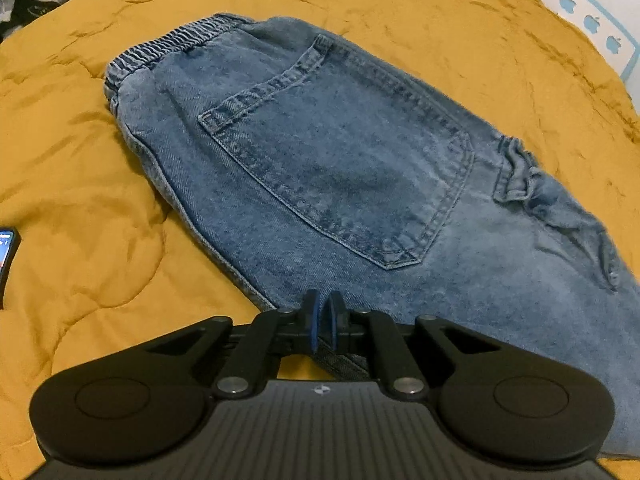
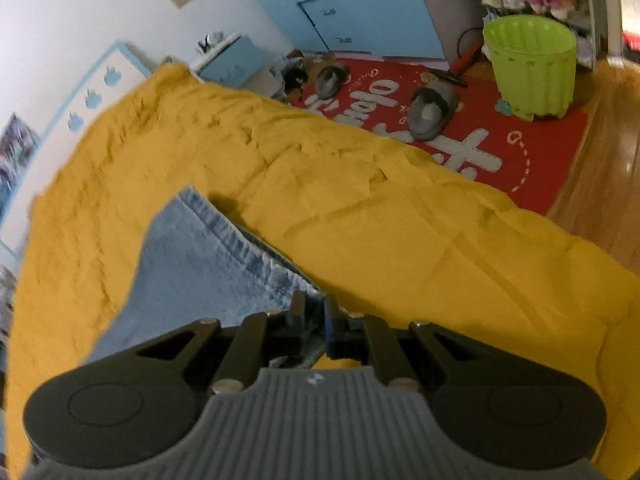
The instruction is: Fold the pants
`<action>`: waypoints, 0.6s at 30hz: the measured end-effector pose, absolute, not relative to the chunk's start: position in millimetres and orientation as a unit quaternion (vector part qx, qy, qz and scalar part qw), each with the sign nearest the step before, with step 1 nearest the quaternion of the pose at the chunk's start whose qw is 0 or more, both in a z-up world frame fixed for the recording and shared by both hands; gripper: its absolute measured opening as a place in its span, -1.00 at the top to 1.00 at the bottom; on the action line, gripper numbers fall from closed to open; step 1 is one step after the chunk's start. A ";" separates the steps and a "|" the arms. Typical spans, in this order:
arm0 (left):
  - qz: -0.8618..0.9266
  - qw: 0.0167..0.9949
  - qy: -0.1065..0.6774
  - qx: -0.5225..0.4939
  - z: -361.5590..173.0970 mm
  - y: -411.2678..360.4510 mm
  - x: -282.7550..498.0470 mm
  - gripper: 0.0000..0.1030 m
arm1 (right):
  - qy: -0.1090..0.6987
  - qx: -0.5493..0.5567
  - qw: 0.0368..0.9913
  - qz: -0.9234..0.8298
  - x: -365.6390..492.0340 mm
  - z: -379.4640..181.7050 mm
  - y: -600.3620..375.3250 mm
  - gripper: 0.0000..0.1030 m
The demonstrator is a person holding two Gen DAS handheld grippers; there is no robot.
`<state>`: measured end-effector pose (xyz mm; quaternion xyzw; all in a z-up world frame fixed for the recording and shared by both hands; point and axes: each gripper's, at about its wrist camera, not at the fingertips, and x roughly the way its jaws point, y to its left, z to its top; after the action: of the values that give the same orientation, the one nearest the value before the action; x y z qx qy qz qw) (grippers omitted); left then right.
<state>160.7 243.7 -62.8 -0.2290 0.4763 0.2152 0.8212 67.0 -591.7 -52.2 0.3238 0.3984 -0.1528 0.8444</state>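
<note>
The jeans (image 1: 340,168) lie on the yellow quilt (image 1: 100,208) of a bed, back pocket (image 1: 340,176) up, elastic waistband (image 1: 168,48) at the far end. The left gripper (image 1: 324,322) has its jaws nearly closed at the denim's near edge. The right gripper (image 2: 314,320) pinches a stitched seam of the jeans (image 2: 208,256). On the floor stands a green bin (image 2: 530,68); its contents cannot be seen.

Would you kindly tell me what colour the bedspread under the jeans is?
Mustard yellow; the bedspread shows best in the right wrist view.
</note>
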 end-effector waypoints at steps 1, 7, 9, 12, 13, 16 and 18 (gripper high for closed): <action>0.204 0.825 0.472 -0.234 -58.3 243.2 158.0 0.78 | 0.401 0.303 0.851 -0.154 69.1 -47.3 -587.5 0.79; 0.125 0.869 0.435 -0.200 -21.5 207.7 157.0 0.76 | 0.380 0.126 0.905 -0.140 64.2 -0.9 -530.5 0.53; 0.091 0.878 0.436 -0.175 -17.4 184.9 163.6 0.76 | 0.375 0.116 0.916 -0.081 70.7 6.0 -499.9 0.53; 0.043 0.887 0.440 -0.135 -21.7 150.0 166.7 0.76 | 0.384 0.092 0.918 0.010 80.8 4.6 -437.8 0.53; 0.037 0.887 0.442 -0.126 -25.6 141.7 167.1 0.76 | 0.386 0.084 0.918 0.033 81.8 2.6 -419.2 0.53; 0.044 0.875 0.466 -0.121 -44.2 129.9 169.8 0.76 | 0.397 0.064 0.910 0.099 81.0 -10.3 -359.7 0.53; 0.060 0.860 0.489 -0.136 -59.8 132.8 168.7 0.75 | 0.401 0.041 0.907 0.124 77.2 -22.1 -327.5 0.53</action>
<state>168.7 132.8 -59.8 -0.1362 0.4889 0.0604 0.8595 77.2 -327.5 -22.1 0.0410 0.4007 0.1236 0.9069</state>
